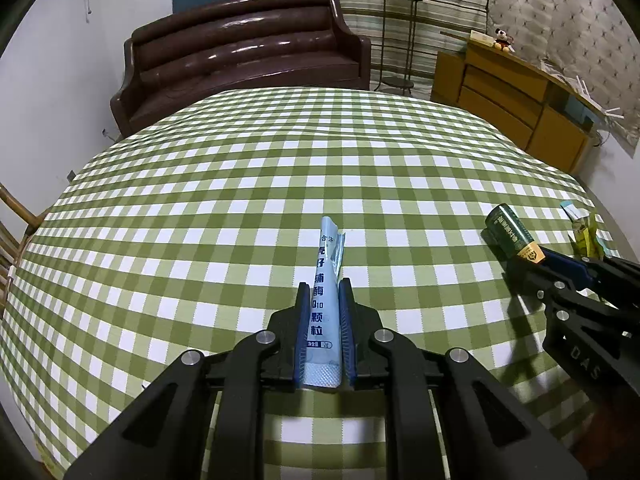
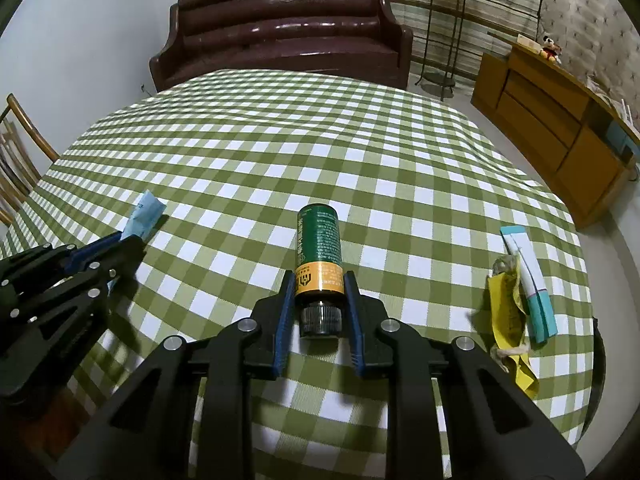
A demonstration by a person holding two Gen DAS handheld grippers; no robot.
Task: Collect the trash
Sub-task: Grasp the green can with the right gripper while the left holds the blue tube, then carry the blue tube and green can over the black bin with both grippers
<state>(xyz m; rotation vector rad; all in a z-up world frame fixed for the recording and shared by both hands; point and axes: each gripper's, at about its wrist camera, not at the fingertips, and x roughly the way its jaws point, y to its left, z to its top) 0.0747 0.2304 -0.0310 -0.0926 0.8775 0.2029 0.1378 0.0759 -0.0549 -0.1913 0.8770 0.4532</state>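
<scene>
My left gripper [image 1: 325, 285] is shut on a light blue sachet [image 1: 325, 280] with dark print, held above the green checked tablecloth [image 1: 240, 200]; the sachet also shows in the right wrist view [image 2: 142, 216]. My right gripper [image 2: 319, 276] is shut on a green and orange bottle [image 2: 319, 248] with a black cap, pointing away from me. The bottle also shows in the left wrist view [image 1: 512, 236]. A crumpled yellow wrapper [image 2: 510, 320] and a white and teal box [image 2: 530, 280] lie on the cloth at the right.
A brown leather sofa [image 1: 244, 52] stands beyond the table's far edge. A wooden cabinet [image 1: 512, 100] and a plant stand [image 1: 400, 32] are at the back right. A wooden chair [image 2: 20, 152] is at the table's left.
</scene>
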